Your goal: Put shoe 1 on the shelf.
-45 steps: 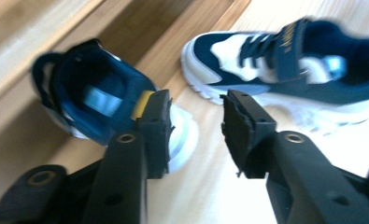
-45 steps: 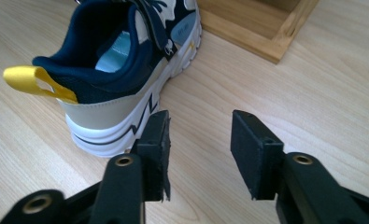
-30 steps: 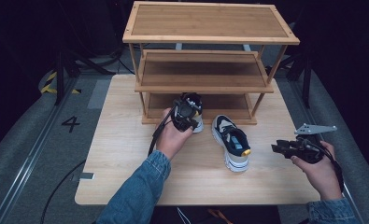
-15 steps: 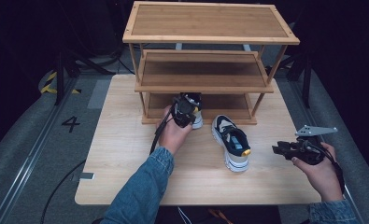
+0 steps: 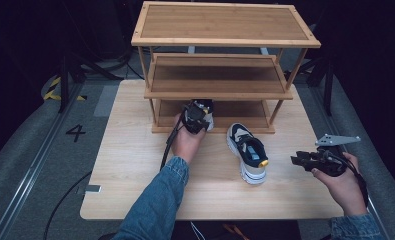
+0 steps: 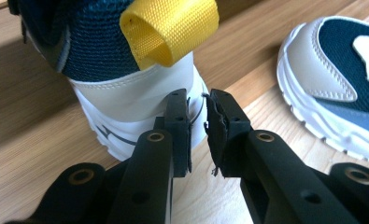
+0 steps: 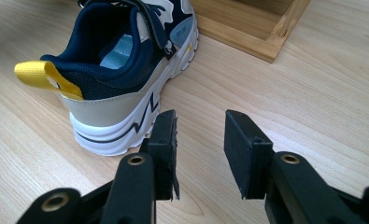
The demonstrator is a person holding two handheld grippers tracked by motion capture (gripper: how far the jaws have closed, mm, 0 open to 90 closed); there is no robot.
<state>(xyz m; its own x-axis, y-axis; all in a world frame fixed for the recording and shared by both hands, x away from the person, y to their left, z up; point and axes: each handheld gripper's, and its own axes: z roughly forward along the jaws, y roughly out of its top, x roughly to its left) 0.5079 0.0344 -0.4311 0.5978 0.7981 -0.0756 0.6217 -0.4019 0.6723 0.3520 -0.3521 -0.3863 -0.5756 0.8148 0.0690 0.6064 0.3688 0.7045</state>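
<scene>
A navy and white shoe (image 6: pixel 126 93) with a yellow heel loop stands heel-first at the front of the rack's lowest shelf (image 5: pixel 235 107). In the high view my left gripper covers most of this shoe (image 5: pixel 209 120). My left gripper (image 6: pixel 197 100) (image 5: pixel 197 117) sits right behind the heel. Its jaws have just been opening, stand a little apart, and hold nothing. The matching shoe (image 5: pixel 247 152) (image 7: pixel 121 60) (image 6: pixel 341 84) lies on the table to the right. My right gripper (image 7: pixel 200 119) (image 5: pixel 296 161) is open and empty, just behind that shoe's heel.
The three-tier wooden rack (image 5: pixel 225 22) stands at the back of the light wooden table (image 5: pixel 135 165). Its top and middle shelves are bare. A rack foot and bottom rail (image 7: pixel 266 42) lie ahead of my right gripper. Dark floor surrounds the table.
My left gripper has sunk slightly at the lowest shelf, and its jaws have parted off the shoe's heel. My right gripper has stayed where it was.
</scene>
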